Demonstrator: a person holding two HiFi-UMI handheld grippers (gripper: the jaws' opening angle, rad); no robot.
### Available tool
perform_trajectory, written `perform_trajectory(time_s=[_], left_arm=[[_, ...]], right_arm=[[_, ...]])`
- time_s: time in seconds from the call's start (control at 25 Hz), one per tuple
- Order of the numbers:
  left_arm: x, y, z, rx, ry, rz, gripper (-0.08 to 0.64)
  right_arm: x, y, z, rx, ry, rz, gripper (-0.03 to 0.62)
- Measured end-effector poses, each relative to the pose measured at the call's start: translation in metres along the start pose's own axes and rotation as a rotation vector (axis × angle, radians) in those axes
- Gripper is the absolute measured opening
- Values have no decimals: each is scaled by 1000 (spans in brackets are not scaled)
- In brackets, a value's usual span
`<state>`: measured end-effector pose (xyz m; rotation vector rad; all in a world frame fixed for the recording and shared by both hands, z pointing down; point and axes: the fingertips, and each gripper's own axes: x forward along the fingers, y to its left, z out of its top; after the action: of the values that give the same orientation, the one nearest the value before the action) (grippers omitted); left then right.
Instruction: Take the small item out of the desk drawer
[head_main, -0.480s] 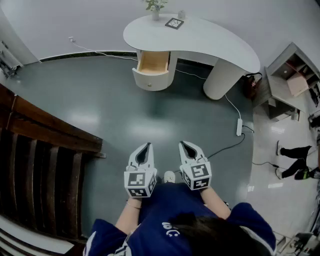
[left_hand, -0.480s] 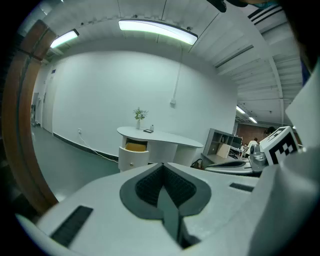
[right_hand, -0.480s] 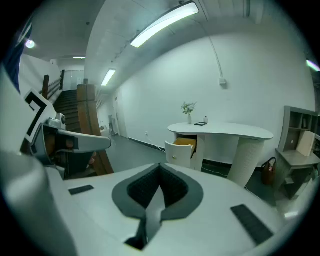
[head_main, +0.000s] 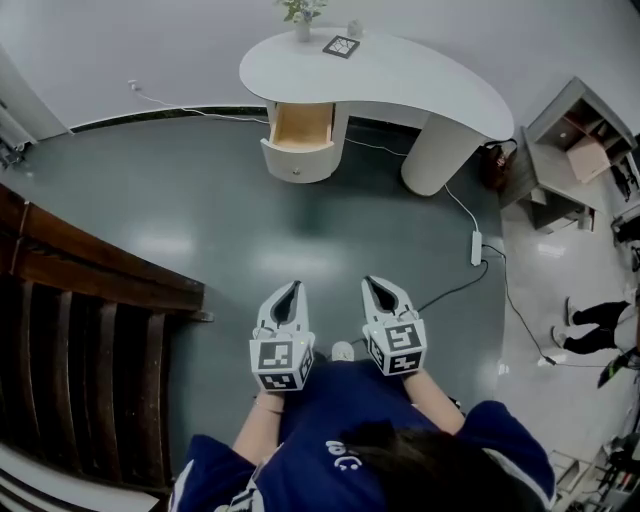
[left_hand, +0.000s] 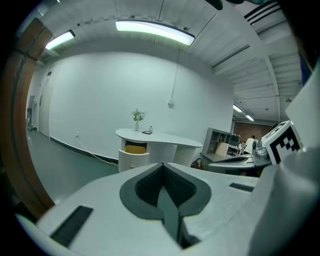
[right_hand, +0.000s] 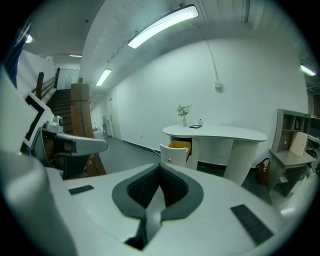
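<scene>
**Standing well back from the open drawer, both tools clenched on nothing**

Holds the left gripper (head_main: 289, 291) and the right gripper (head_main: 378, 286) side by side, low in front of the body, each with jaws pressed together and nothing between them; faces the white kidney-shaped desk (head_main: 400, 75) across a wide stretch of dark grey floor (head_main: 200, 220); looks toward the curved white drawer with a pale wooden inside (head_main: 300, 135), standing open under the desk's left end; cannot make out the small item in any view, too far off and too small to tell from the wood; presumably lies on the drawer's bottom, well apart from both grippers and roughly straight ahead of them.

Going by the task wording alone: expect something light, easy to lift with one gripper; cannot say whether stiff or soft, slick or fragile, so best treat as delicate; need to close the whole gap to the desk first; then part one gripper's jaws, reach in from above over the drawer front, and pinch across the narrowest part near the middle; keep clear of the side walls; squeeze gently and lift straight up before drawing back.
</scene>
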<state>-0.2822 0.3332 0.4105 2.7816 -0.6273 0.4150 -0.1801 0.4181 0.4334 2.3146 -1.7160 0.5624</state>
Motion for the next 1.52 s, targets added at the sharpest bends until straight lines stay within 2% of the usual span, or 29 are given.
perform_trajectory(time_s=[0.12, 0.48, 0.76, 0.96, 1.2, 1.52], left_arm=[[4, 11, 2, 10, -5, -10, 3], [17, 47, 17, 60, -3, -55, 3], [38, 63, 18, 40, 6, -28, 3], [71, 65, 28, 30, -1, 0, 3], [130, 64, 52, 39, 3, 39, 3], [198, 65, 70, 22, 3, 115, 3]], right_arm=[[7, -5, 10, 41, -44, -36, 8], [31, 3, 38, 51, -115, -107, 8], [52, 6, 39, 51, -98, -71, 8], [83, -23, 47, 66, -102, -47, 8], [132, -66, 67, 39, -83, 11, 8], [192, -107, 87, 1, -59, 116, 8]])
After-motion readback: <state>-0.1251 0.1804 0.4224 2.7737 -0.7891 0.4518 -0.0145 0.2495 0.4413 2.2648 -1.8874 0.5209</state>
